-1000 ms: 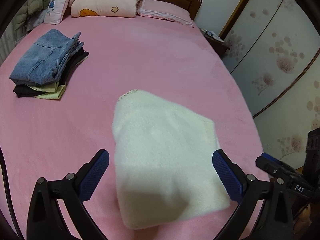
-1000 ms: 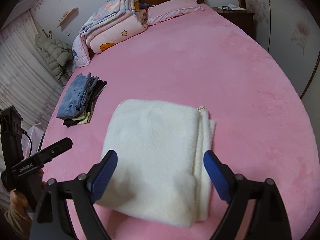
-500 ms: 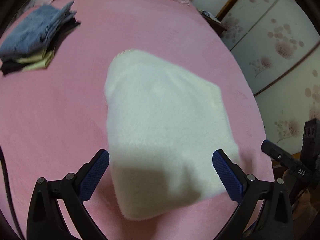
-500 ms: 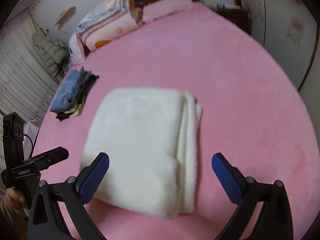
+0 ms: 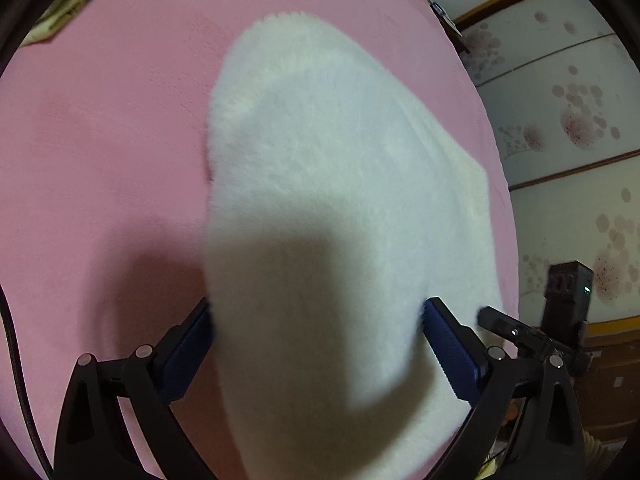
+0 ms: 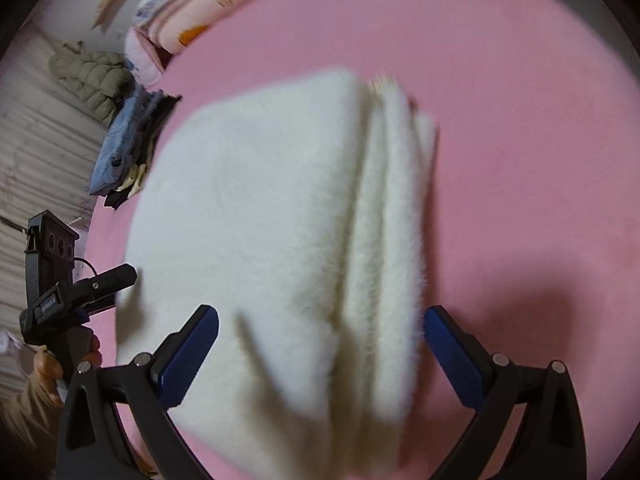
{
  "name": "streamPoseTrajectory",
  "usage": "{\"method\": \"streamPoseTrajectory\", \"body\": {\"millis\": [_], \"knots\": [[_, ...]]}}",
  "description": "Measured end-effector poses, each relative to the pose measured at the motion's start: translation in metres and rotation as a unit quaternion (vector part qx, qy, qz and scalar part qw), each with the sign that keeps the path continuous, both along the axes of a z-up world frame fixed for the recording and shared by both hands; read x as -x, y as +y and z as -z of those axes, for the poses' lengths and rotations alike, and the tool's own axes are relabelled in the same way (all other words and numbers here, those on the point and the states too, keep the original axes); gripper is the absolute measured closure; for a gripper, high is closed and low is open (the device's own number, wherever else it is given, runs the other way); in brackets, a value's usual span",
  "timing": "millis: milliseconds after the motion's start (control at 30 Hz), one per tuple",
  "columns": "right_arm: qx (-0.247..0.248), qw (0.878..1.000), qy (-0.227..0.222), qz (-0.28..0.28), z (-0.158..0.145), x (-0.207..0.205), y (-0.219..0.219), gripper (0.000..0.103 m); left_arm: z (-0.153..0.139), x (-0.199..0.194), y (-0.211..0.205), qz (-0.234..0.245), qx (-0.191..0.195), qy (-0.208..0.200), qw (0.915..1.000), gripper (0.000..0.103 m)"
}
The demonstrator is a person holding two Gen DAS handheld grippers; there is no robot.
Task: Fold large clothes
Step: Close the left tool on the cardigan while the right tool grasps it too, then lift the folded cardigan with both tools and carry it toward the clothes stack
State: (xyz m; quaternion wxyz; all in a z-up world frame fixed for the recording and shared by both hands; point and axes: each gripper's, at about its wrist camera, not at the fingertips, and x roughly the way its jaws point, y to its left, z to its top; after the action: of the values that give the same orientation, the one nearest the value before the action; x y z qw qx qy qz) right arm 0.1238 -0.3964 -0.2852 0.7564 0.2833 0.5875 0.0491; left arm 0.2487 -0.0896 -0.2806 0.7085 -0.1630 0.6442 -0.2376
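A folded white fluffy garment (image 5: 332, 184) lies on the pink bed (image 5: 100, 140). My left gripper (image 5: 320, 344) hangs low over its near end, jaws wide, blue pads (image 5: 188, 344) at either side of the fabric without visibly pinching it. In the right wrist view the same garment (image 6: 260, 208) shows its stacked folded edges along the right side. My right gripper (image 6: 320, 352) is open at full width just above the near end, with the cloth between its fingers (image 6: 452, 356). Each view shows the other gripper at its edge, the left one (image 6: 80, 292) held by a hand (image 6: 44, 364).
A stack of folded clothes topped with jeans (image 6: 120, 148) sits at the bed's left side. Folded quilts (image 6: 192, 8) lie at the headboard, with a puffer jacket (image 6: 92, 76) beyond. Flowered wardrobe doors (image 5: 560, 120) stand along the bed's right side.
Both grippers have sunk toward the white garment and tipped further down, so it now fills the gap between the fingers. The right jaws widened a little.
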Motion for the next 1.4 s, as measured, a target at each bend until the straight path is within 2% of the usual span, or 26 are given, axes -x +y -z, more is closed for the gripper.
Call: {"method": "streamPoseTrajectory", "body": {"millis": [100,200,300,467,533,567,600,633,700,733,767,800,867,1000,1233,1400], "knots": [[-0.047,0.999,0.01,0.006,0.02,0.0,-0.006,0.001,0.015,-0.006,-0.004,0.011,0.025,0.018,0.9995,0.001],[-0.078,0.997,0.0,0.002,0.03,-0.003,-0.009,0.001,0.036,-0.011,-0.003,0.009,0.069,0.055,0.9961,0.0],[-0.094,0.996,-0.004,-0.01,0.038,-0.008,-0.009,0.001,0.049,-0.013,-0.007,0.015,0.092,0.073,0.9929,0.0],[-0.094,0.995,-0.013,-0.022,0.039,-0.02,-0.005,0.0,0.055,-0.016,-0.014,0.027,0.09,0.091,0.9914,0.0],[-0.094,0.995,-0.017,-0.023,0.038,-0.023,-0.002,0.001,0.054,-0.016,-0.023,0.026,0.071,0.093,0.9928,0.0],[-0.093,0.995,-0.02,-0.025,0.036,-0.024,-0.001,0.007,0.05,-0.015,-0.027,0.024,0.055,0.091,0.9941,0.0],[-0.094,0.995,-0.021,-0.028,0.035,-0.025,0.0,0.017,0.046,-0.014,-0.031,0.021,0.036,0.083,0.9956,0.0],[-0.093,0.995,-0.017,-0.024,0.033,-0.025,0.001,0.02,0.042,-0.012,-0.036,0.02,0.018,0.072,0.997,0.001],[-0.085,0.996,-0.017,-0.019,0.026,-0.023,0.0,0.035,0.027,-0.002,-0.046,0.016,-0.022,0.037,0.9989,0.009],[-0.078,0.997,-0.021,-0.02,0.02,-0.02,0.001,0.04,0.018,0.004,-0.051,0.013,-0.035,0.019,0.9991,0.02],[-0.073,0.997,-0.024,-0.022,0.015,-0.018,0.001,0.052,0.012,0.008,-0.054,0.012,-0.042,0.006,0.999,0.031],[-0.068,0.997,-0.029,-0.026,0.007,-0.016,0.003,0.057,0.0,0.016,-0.059,0.008,-0.053,-0.015,0.9985,0.034],[-0.05,0.998,-0.032,-0.031,-0.006,-0.012,0.008,0.06,-0.015,0.027,-0.066,0.001,-0.067,-0.03,0.9973,0.037],[-0.031,0.998,-0.025,-0.044,-0.036,0.004,0.016,0.061,-0.036,0.053,-0.065,-0.009,-0.066,-0.021,0.9976,0.038],[-0.041,0.996,-0.038,-0.076,-0.113,0.059,0.045,0.061,-0.124,0.119,-0.044,-0.024,-0.067,-0.04,0.9967,0.038],[-0.054,0.992,-0.054,-0.101,-0.161,0.077,0.077,0.061,-0.176,0.142,-0.014,-0.036,-0.066,-0.052,0.9958,0.038]]}}
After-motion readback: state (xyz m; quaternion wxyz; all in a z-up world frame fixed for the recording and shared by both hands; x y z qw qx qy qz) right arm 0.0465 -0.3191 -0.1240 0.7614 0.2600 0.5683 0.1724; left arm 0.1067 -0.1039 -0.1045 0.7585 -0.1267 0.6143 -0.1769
